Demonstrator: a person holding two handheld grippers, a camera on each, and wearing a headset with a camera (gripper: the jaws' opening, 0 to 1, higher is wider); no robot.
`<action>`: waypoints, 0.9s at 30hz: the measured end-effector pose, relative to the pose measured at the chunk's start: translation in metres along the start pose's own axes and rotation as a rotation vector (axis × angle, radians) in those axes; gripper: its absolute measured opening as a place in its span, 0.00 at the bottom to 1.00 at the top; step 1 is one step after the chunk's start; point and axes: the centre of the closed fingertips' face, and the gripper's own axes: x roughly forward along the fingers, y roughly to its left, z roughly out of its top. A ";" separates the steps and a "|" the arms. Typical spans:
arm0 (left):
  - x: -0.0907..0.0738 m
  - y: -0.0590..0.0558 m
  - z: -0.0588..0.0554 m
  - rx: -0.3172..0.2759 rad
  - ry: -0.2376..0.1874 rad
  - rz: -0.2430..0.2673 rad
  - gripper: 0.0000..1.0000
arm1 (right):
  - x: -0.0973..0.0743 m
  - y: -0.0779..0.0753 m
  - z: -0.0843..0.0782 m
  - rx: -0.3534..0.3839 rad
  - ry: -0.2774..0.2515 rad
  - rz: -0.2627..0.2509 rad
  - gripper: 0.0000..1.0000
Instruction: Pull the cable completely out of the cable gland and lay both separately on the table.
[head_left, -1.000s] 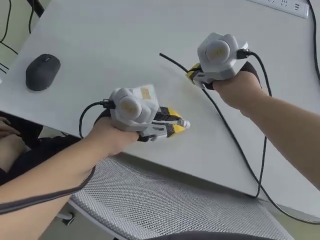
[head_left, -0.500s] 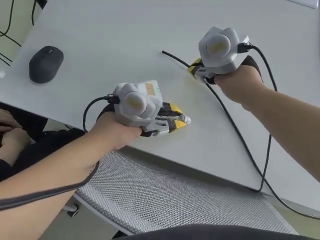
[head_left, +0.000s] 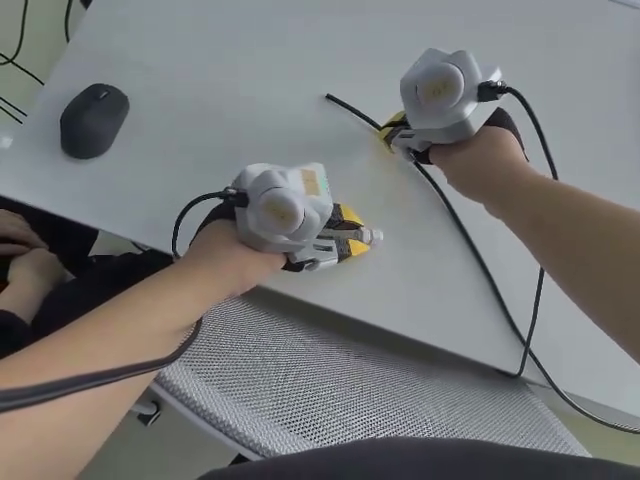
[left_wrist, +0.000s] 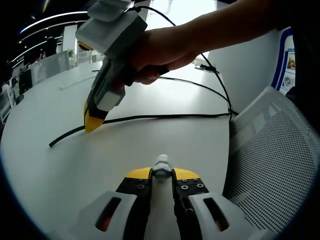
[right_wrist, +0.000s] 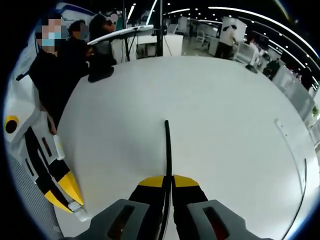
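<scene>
Across the last second little changes between the things themselves: the head view drifts, so the mouse (head_left: 94, 120) and table (head_left: 220, 90) slide in the picture, but the two grippers keep nearly the same spacing and the same holds. The left gripper (head_left: 365, 240) stays near the table's front edge with its jaws clamped on the small white gland (left_wrist: 161, 165), which sticks out past the yellow tips with nothing threaded through it. The right gripper (head_left: 395, 135) stays further back on the table, its jaws closed on the black cable (right_wrist: 167, 145). The cable's free end points away beyond the tips and lies bare on the white top, while the rest trails back across the table toward the front edge. Gland and cable remain well apart, so the pulling-out looks done, and what is left, as I judge it, is laying each part down and letting go. The left gripper seems low over the table, though I cannot tell whether the gland touches it. As for writing, a small coloured sticker sits on the left gripper's body, and a blue-edged poster shows at the right of the left gripper view; nothing on either can be read.
</scene>
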 end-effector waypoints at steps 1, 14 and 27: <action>0.001 0.000 -0.001 0.000 0.002 -0.001 0.16 | 0.000 0.001 -0.001 0.001 0.004 0.001 0.00; 0.006 0.003 -0.010 0.038 0.032 0.007 0.16 | -0.001 0.003 -0.001 -0.004 0.001 0.000 0.01; 0.006 0.003 -0.008 0.029 0.028 0.011 0.20 | -0.012 0.002 0.003 0.023 -0.025 -0.018 0.12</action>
